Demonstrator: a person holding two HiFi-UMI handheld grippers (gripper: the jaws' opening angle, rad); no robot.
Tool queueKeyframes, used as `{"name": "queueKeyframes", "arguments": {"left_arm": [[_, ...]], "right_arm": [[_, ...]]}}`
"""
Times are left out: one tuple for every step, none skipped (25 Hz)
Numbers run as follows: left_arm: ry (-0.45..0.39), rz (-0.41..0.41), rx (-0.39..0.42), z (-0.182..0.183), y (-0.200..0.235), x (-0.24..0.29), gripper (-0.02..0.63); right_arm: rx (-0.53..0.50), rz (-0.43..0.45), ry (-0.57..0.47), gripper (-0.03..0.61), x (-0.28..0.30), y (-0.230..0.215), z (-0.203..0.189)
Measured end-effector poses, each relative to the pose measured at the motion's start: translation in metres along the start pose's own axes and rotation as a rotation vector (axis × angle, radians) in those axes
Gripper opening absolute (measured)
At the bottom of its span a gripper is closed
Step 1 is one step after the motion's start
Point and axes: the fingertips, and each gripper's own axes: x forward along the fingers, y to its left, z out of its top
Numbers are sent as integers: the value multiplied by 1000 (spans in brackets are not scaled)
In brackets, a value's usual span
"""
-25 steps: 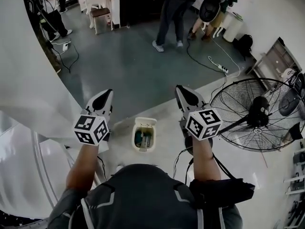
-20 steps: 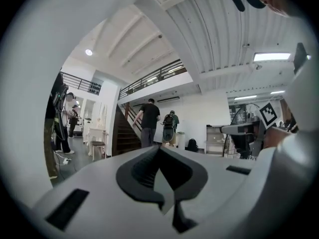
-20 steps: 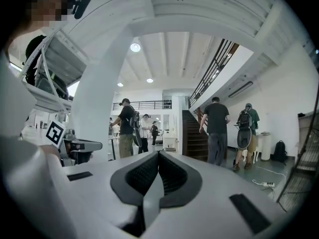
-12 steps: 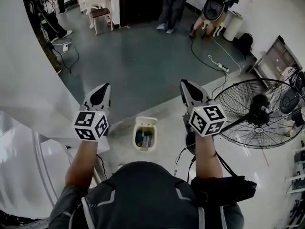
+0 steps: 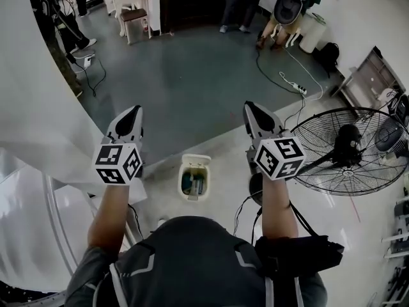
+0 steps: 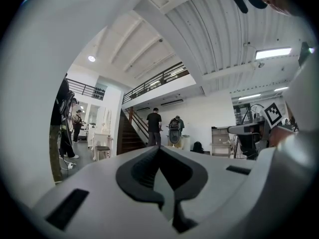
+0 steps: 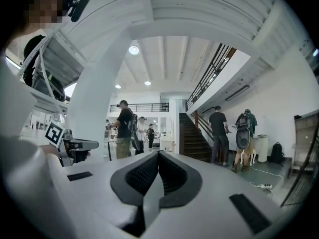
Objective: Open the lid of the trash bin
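While held level, the left claw (image 5: 133, 114) and right claw (image 5: 252, 110), white shells with ribbed black pads (image 6: 142, 172), stay out of contact and are clenched empty; the rounded white trash bin (image 5: 193, 179) stands open between them.

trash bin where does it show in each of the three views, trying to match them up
Head view: the trash bin is low centre, on the pale floor just ahead of the person.
Left gripper view: not in it.
Right gripper view: not in it.
Shared landmark: the black bag by the far wall, upper right in the head view; the bag sits right of centre in the left gripper view and far right in the right gripper view.
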Motion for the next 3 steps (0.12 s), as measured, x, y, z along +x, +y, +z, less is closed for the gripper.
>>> {"name": "queueKeyframes", "arguments": {"left_arm": [[-2, -1, 1, 0, -1, 0, 9], [-5, -2, 2, -1, -2, 0, 9], [-7, -4, 4, -1, -3, -1, 9]], "right_arm": [[-1, -1, 1, 26, -1, 0, -1], [-1, -3, 2, 26, -1, -1, -1], [-2, -5, 3, 26, -2, -2, -2]]}}
